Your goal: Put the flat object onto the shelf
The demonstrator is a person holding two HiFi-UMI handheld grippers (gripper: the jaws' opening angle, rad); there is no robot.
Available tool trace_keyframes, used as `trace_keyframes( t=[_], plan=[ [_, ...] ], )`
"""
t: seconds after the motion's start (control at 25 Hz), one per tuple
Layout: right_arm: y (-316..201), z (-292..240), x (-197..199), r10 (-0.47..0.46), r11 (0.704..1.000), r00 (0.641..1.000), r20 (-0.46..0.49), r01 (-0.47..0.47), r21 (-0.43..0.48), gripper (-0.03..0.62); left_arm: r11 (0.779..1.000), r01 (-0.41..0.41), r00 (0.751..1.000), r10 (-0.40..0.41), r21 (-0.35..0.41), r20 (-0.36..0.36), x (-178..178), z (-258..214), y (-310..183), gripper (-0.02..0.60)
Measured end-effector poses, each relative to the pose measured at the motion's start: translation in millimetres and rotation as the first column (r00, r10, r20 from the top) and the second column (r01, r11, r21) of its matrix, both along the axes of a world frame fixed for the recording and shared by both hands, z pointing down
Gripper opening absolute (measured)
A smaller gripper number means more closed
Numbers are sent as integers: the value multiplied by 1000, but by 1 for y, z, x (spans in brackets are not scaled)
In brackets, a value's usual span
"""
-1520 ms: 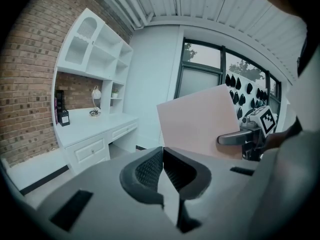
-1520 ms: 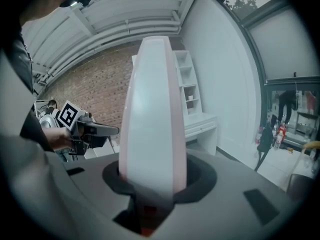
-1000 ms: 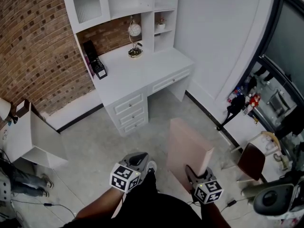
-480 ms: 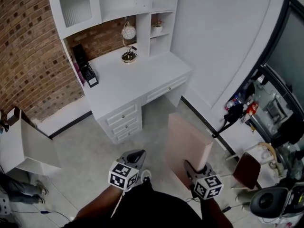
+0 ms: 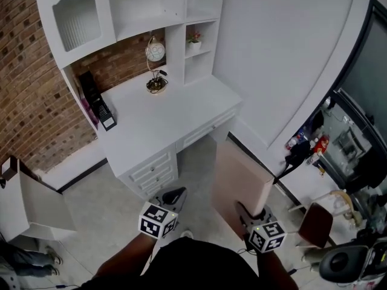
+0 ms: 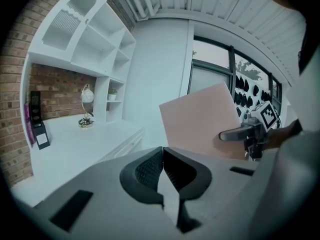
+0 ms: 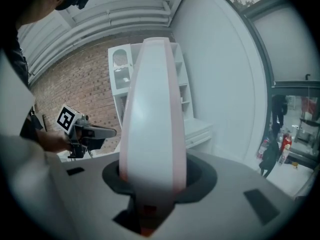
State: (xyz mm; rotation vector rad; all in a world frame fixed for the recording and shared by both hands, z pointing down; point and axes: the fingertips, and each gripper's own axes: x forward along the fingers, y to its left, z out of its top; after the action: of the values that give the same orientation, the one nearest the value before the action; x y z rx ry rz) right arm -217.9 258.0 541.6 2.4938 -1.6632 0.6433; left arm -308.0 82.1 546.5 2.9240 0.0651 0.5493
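Observation:
A flat pink board (image 5: 239, 177) stands on edge in my right gripper (image 5: 249, 215), whose jaws are shut on its lower edge. In the right gripper view the board (image 7: 151, 114) rises edge-on from between the pads, with a white rim and pink sides. My left gripper (image 5: 171, 198) is shut and holds nothing; its pads (image 6: 150, 171) meet. The left gripper view shows the board (image 6: 202, 121) to the right, with the right gripper (image 6: 247, 133) on it. The white desk with shelves (image 5: 158, 8) stands ahead against the brick wall.
On the desk top (image 5: 163, 116) sit a round clock ornament (image 5: 155, 53) and a black holder (image 5: 106, 116). A small potted plant (image 5: 193, 40) is in a shelf cubby. A white box (image 5: 27, 204) is at the left; a chair (image 5: 314, 219) and clutter at the right.
The desk and shelves have slid left and lower in the head view as I come closer. Both grippers keep their grip state and stay low in the frame.

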Motion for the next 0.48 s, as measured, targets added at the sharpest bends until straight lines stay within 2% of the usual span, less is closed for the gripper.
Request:
trace_keyframes(
  t=[0.48],
  plan=[
    [-41,6,49,22,1000,999,27,-22,-3,169,999,-18,999,19,-32,26,48,13,-42,6]
  ],
)
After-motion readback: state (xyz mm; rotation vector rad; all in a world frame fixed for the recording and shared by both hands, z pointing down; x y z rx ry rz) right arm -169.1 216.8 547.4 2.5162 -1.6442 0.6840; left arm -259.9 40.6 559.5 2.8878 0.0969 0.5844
